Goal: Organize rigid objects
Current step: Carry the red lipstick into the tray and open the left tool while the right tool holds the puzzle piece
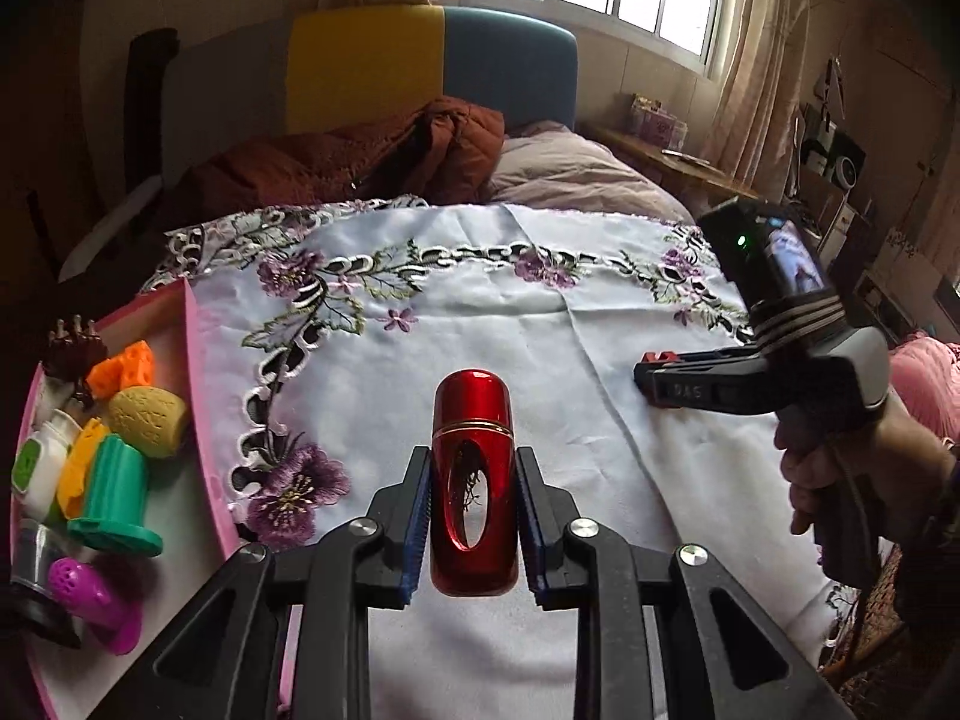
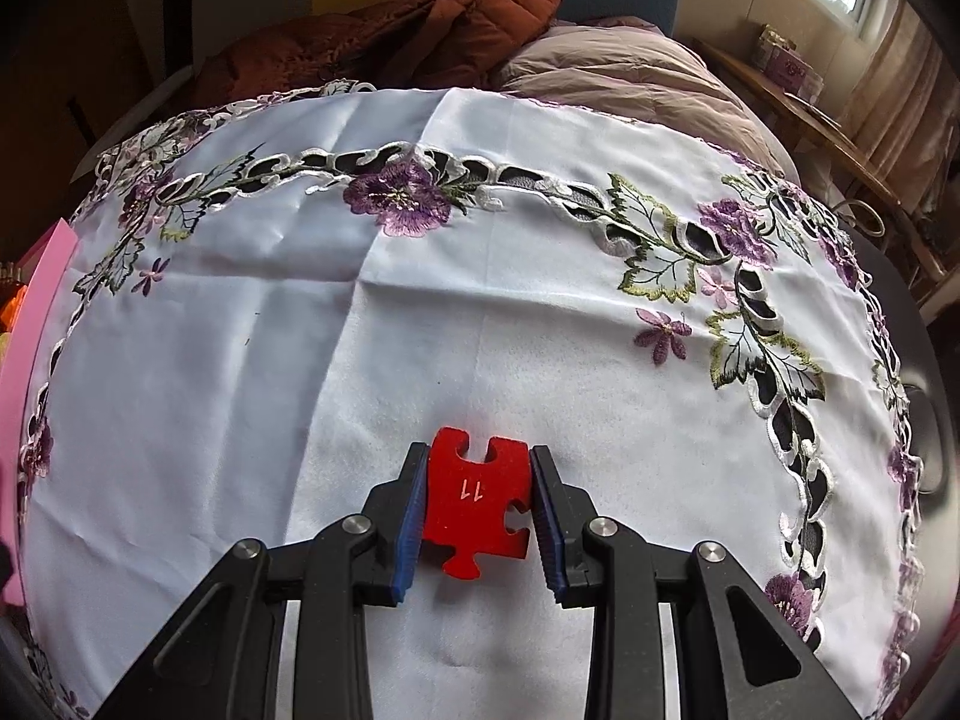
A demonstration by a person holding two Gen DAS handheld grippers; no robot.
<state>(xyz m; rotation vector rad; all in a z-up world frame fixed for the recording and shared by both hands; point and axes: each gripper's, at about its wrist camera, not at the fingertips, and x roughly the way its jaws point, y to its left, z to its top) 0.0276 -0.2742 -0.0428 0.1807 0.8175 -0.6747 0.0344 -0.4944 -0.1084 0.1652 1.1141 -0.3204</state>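
Note:
My left gripper (image 1: 473,468) is shut on a glossy red capsule-shaped bottle (image 1: 474,474), held upright above the white embroidered cloth (image 1: 510,348). My right gripper (image 2: 477,474) is shut on a flat red puzzle piece (image 2: 477,507) marked 11, just above the cloth (image 2: 300,360). The right gripper also shows in the left wrist view (image 1: 651,369), at the right over the cloth, with the red piece at its tips. A pink tray (image 1: 195,360) at the left holds several small toys.
In the tray lie a green spool-like piece (image 1: 114,492), an orange block (image 1: 123,369), a yellow piece (image 1: 147,420), a purple piece (image 1: 90,600) and a white bottle (image 1: 42,468). The tray's pink edge (image 2: 42,312) shows at the left. Bedding and a brown jacket (image 1: 360,162) lie beyond.

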